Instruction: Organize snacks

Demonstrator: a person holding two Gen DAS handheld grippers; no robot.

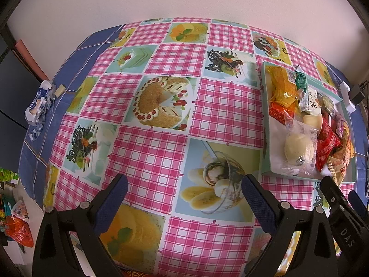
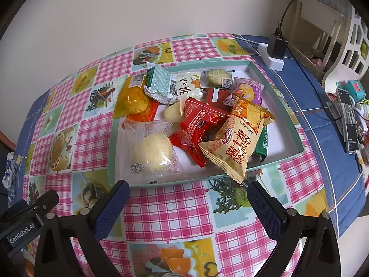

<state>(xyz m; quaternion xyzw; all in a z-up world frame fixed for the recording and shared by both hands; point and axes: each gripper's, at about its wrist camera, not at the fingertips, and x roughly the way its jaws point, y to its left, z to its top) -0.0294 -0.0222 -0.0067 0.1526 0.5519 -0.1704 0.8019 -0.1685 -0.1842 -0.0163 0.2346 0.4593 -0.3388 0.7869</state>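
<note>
Snacks all piled in the tray (image 2: 276, 87) — nothing loose on the tablecloth (image 1: 161, 138), task looks abt done; left gripper (image 1: 184, 198) & right gripper (image 2: 188, 204) both spread wide, empty.

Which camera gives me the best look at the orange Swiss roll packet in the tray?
The right wrist view: the orange Swiss roll packet lies near centre, front fully visible with readable print, overhanging the tray rim. In the left wrist view only a crumpled sliver shows at the far right, behind red packets.
</note>
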